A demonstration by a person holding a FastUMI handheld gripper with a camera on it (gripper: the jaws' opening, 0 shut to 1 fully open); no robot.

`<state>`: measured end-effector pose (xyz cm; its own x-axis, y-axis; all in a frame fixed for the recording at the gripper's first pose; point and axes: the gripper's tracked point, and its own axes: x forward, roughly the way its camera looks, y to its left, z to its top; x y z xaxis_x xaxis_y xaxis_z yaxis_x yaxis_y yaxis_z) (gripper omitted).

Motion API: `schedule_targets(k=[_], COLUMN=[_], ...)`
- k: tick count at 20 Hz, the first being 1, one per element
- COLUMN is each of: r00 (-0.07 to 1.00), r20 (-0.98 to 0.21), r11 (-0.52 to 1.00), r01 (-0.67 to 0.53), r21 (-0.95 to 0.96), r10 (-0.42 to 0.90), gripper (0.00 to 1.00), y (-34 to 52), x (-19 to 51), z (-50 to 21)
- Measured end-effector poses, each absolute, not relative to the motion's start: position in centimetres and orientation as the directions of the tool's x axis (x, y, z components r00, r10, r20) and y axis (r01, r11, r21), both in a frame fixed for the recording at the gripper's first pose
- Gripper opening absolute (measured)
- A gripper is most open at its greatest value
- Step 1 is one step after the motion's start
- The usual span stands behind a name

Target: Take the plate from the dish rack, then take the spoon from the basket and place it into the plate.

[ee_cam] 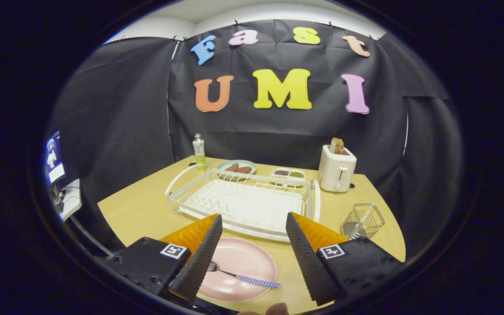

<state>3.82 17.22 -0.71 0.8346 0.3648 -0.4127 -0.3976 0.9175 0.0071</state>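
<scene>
Gripper view: gripper (252, 258) jaws spread wide, empty, above pink plate (239, 269) holding spoon (243, 275).

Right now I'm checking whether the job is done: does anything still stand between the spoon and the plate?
Nothing does. The spoon already lies in the pink plate on the table, in front of the dish rack. The gripper hovers above with jaws open, holding nothing.

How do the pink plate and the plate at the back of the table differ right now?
The pink plate lies between the open gripper fingers, before the dish rack; the pale green plate sits beyond the rack. The pink one holds a spoon; the green one holds brown food. Both lie flat on the table.
</scene>
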Motion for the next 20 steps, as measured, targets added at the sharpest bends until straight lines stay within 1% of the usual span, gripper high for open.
schedule_targets(k=[6, 7, 8, 12, 15, 20], r00=[0.945, 0.957, 0.963, 0.986, 0.990, 0.991], r20=[-0.224, -0.194, -0.178, -0.095, -0.083, -0.066], r11=[0.967, 0.972, 0.975, 0.988, 0.993, 0.993], r01=[-0.254, -0.230, -0.214, -0.141, -0.115, -0.115], r21=[-0.036, -0.047, -0.052, -0.058, -0.039, -0.023], r10=[0.240, 0.217, 0.202, 0.135, 0.112, 0.113], gripper=[0.95, 0.99, 1.00, 1.00, 1.00, 1.00], y=[13.3, 12.4, 11.8, 8.9, 7.5, 7.2], x=[2.4, 1.7, 1.1, -1.5, -2.8, -3.1], z=[3.6, 4.1, 4.4, 6.0, 6.3, 6.7])
